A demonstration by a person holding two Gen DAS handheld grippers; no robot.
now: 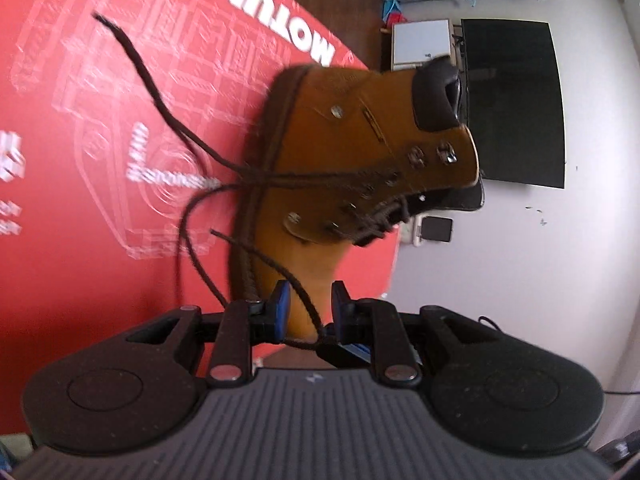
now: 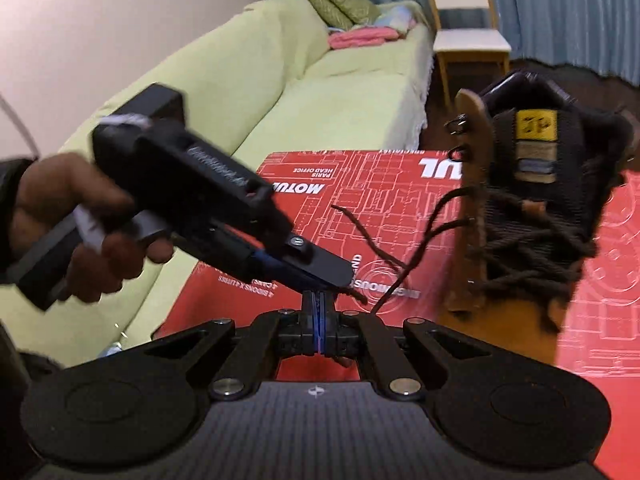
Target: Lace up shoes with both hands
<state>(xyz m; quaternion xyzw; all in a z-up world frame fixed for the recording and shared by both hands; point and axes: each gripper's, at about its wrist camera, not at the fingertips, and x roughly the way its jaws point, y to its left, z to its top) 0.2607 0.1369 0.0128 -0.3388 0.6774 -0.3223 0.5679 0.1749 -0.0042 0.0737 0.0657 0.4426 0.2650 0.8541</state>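
- Left gripper (image 1: 307, 308) tilts downward, jaws apart; a lace (image 1: 280, 264) runs loosely between its pads, unpinched.
- Boot (image 1: 360, 152) stands just ahead of it on the red mat (image 1: 100, 120).
- Right gripper (image 2: 318, 308) is clenched, apparently empty, with the boot ahead to its right.
- A hand (image 2: 68, 232) holds the left gripper, crossing ahead of the right one.

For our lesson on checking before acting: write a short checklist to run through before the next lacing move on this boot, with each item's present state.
1. Left gripper has a lace between its pads: ok, though the pads stand apart from it.
2. Right gripper shut: ok.
3. Right gripper holding a lace: cannot tell, none shows between its pads.
4. Boot on the red mat: ok.
5. Top eyelets free of lace: ok, the uppermost ones look empty.
6. Lace ends untangled: not ok, the strands cross beside the boot.
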